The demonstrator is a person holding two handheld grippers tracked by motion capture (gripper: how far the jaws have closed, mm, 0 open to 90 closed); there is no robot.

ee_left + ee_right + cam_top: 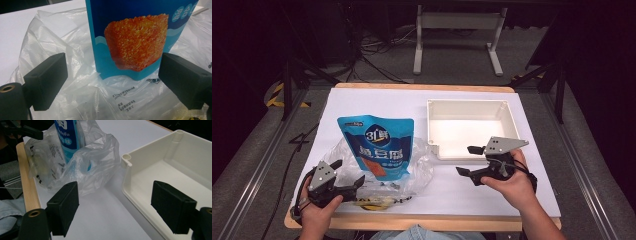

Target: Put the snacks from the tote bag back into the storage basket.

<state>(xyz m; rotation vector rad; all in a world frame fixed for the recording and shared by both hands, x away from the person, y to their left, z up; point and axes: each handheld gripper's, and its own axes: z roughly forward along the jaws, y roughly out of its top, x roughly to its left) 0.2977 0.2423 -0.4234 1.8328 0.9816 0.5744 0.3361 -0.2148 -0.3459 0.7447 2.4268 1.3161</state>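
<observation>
White-covered bench with a wooden edge [377,100] is carrying everything. Rectangular off-white plastic tub [507,117] is sitting on the far right part of it, long side running left-right, interior bare; in the right gripper view its near corner post is showing just beyond the jaws.

Blue snack pouch with an orange cube picture [379,145] is lying left of centre, long axis running near-to-far across the bench, top edge pointing away from the person, bottom end pointing toward the left hand. Its lower half is sitting in a crumpled clear plastic bag [422,165], which is spreading out around it, just beside the tub's near-left corner.

Left claw [348,175] is hovering at the near left edge, jaws standing apart, released, aimed at the pouch's bottom end; in the left gripper view the pads are sitting either side of the pouch and bag without pressing on them.

Right claw [469,161] is hanging off the tub's near rim, jaws wide, released, nothing between them, pointing left toward the bag.
</observation>
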